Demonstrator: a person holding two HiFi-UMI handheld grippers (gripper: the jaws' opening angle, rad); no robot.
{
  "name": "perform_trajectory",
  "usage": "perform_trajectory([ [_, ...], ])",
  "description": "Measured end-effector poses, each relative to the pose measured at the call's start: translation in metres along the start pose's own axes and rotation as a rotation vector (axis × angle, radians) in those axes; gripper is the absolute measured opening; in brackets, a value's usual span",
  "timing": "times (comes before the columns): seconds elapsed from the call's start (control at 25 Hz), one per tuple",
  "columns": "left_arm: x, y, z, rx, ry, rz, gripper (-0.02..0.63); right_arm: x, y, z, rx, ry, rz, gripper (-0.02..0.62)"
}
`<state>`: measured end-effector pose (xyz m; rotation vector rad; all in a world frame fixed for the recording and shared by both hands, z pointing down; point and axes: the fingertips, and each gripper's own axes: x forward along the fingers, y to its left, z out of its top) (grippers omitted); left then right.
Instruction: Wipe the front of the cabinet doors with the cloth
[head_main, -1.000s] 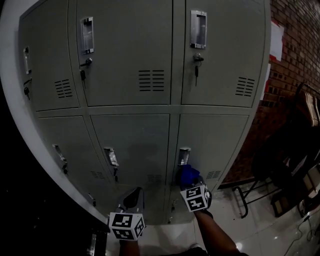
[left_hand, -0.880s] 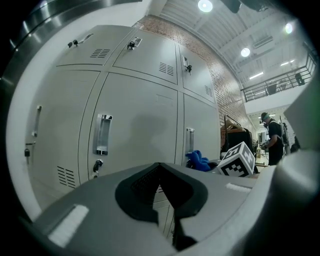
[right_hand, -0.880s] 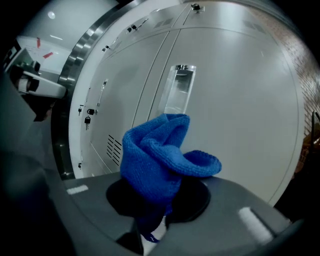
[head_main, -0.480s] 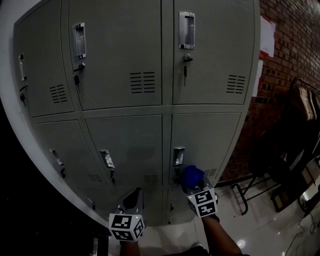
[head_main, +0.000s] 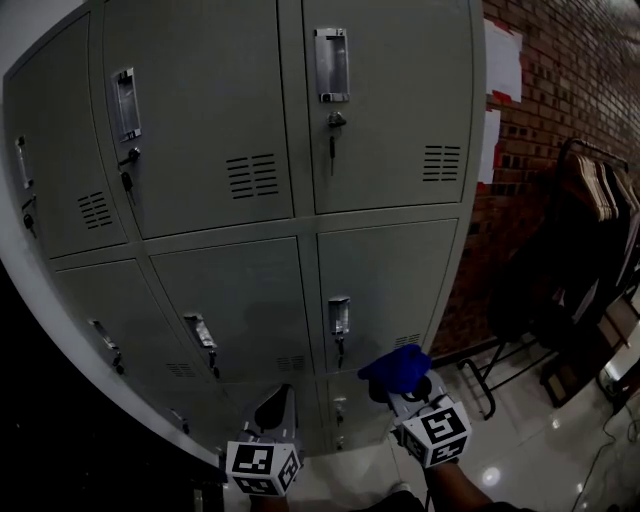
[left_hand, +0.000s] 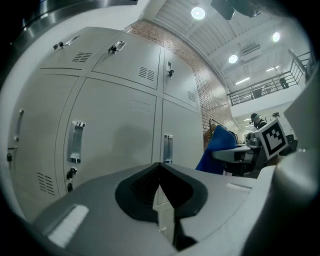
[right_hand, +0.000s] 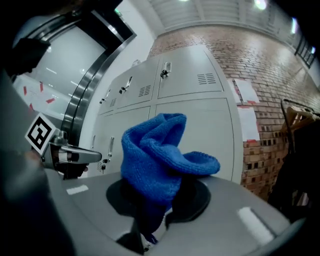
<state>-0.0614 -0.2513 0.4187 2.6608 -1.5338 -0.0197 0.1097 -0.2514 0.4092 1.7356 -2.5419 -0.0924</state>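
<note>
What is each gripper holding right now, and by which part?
The right gripper pinches the blue knitted cloth by its bunched lower end; the rest puffs up above. The left gripper is shut, empty.

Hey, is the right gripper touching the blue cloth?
Touching. The right gripper view shows the right gripper with jaws closed on the blue cloth, which bunches up above them.

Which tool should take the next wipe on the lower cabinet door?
Right. The right tool is shut on the blue cloth, near the lower right door; the left tool is shut on nothing.
</note>
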Motion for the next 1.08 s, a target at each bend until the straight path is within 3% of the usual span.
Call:
perform_trajectory([
  [0.24, -0.005, -0.017, 0.021, 0.023, -0.042, -0.027, 0.011, -0.006, 0.006, -0.007, -0.032, 0.019, -0.012, 0.081],
  [0.6, -0.010, -0.006, 0.009, 0.031, -0.021, 0.013, 0.011, -0.005, 0.013, -0.008, -0.033, 0.022, 0.002, 0.081],
  [1.08, -0.013, -0.009, 0.013, 0.032, -0.038, -0.003, 0.011, -0.003, 0.017, -0.017, -0.029, 0.044, 0.001, 0.081],
])
